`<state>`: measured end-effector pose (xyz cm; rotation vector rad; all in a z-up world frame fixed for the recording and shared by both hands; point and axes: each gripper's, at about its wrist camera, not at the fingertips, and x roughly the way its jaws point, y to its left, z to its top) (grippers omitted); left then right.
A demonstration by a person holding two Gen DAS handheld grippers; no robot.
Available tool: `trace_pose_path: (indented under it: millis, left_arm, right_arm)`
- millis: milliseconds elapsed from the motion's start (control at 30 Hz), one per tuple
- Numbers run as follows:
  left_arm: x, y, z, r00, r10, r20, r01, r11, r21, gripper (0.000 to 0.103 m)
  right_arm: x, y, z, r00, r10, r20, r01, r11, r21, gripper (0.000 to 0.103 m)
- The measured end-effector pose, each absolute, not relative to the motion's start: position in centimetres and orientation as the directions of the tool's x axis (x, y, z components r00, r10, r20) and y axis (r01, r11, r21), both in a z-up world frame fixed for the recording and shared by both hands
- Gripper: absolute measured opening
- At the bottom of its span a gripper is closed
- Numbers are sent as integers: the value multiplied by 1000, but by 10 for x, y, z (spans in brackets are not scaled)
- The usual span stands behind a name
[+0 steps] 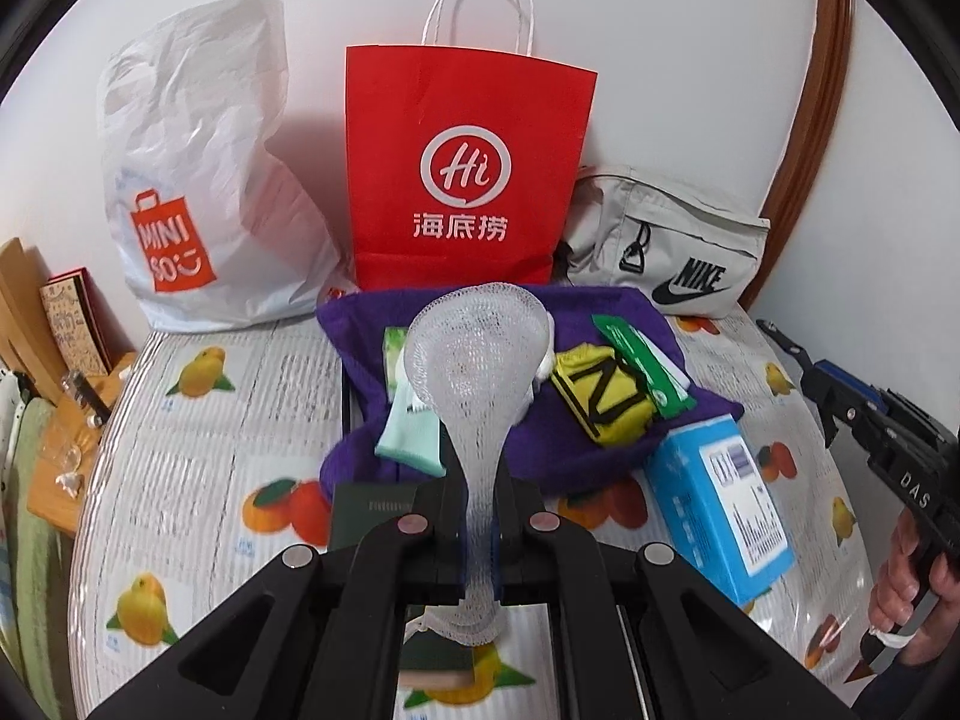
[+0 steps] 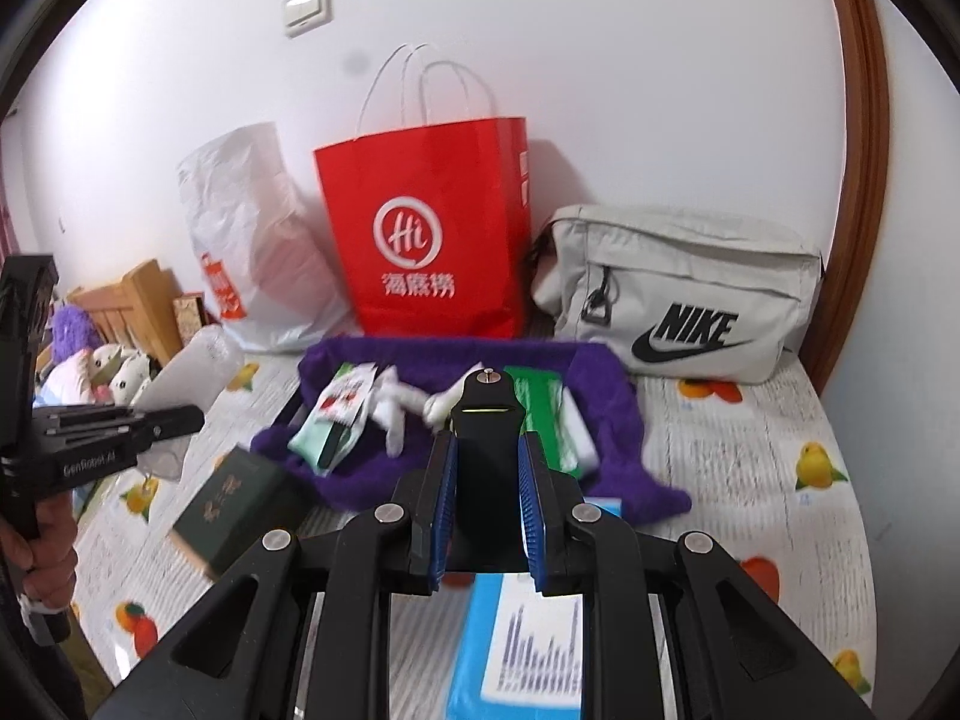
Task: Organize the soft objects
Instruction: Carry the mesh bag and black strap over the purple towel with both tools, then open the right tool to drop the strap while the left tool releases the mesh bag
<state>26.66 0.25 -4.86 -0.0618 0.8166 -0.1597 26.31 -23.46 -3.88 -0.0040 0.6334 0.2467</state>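
Slippage is the main risk: left gripper [image 1: 477,516] is clamped shut on the thin neck of a white foam net sleeve [image 1: 477,354], which is limp and could slide out or snag en route to the red paper bag [image 1: 462,180] straight ahead. Right gripper [image 2: 487,468] pinches a black strap-like item [image 2: 486,420], partly closed w/ a narrow hold, so it could tip out. Both tools angle downward over the purple cloth [image 1: 600,456] just beyond their tips.
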Motion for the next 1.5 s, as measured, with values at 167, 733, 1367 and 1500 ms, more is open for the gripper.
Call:
trace_pose_path:
  millis: [167, 733, 1367, 1500]
  left_arm:
    - [300, 0, -49, 663, -163, -730, 111, 987, -120, 5]
    - [389, -31, -77, 638, -191, -746, 146, 981, -127, 6]
    - [408, -28, -106, 581, -186, -793, 143, 982, -125, 6]
    - [412, -30, -111, 565, -195, -802, 147, 980, -135, 6]
  right_arm:
    - [294, -236, -32, 786, 228, -575, -224, 971, 80, 21]
    - [393, -229, -65, 735, 289, -613, -230, 957, 175, 21]
    - [424, -221, -125, 597, 268, -756, -232, 960, 157, 21]
    - [428, -224, -132, 576, 257, -776, -223, 963, 153, 21]
